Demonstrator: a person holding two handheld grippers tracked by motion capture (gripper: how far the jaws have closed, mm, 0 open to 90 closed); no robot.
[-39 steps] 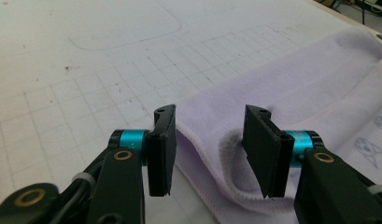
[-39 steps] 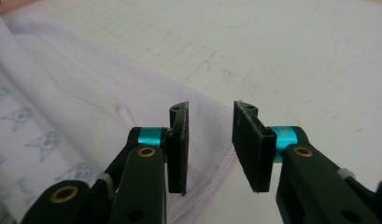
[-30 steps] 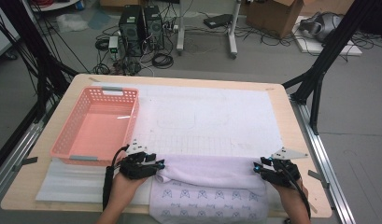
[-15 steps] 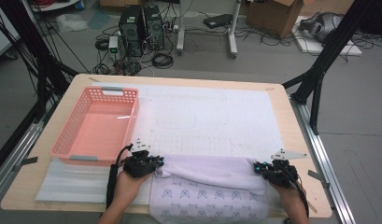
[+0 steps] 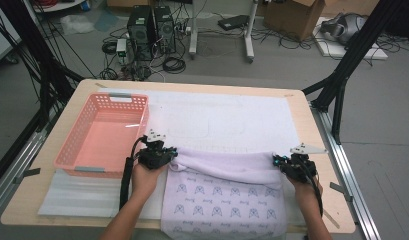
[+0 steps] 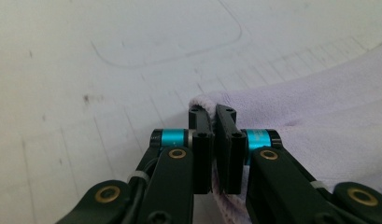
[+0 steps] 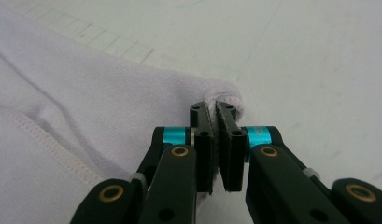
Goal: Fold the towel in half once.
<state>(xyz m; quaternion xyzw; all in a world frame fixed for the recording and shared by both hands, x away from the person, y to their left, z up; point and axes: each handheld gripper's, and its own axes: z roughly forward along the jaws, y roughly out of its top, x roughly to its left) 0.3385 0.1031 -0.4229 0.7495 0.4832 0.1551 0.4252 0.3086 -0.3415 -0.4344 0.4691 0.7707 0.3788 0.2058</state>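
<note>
A pink basket [image 5: 99,137] sits along the left edge of the worktop [image 5: 52,205], resting on the white mat [image 5: 227,117] that covers most of the surface. Just right of the basket's near corner, the left gripper [image 5: 168,153] has its jaws pressed together on the left corner of a lilac towel [image 5: 227,190]; in the left gripper view the towel's hemmed edge [image 6: 205,100] is pinched between the black jaws and lifted slightly off the mat. The towel lies near the front edge, middle to right, with its far part folded over in a plain band and a patterned part spreading toward the front edge. At the fold's right end the right gripper [image 5: 278,161] is clamped the same way on the towel's other corner [image 7: 226,95], near the right edge.
</note>
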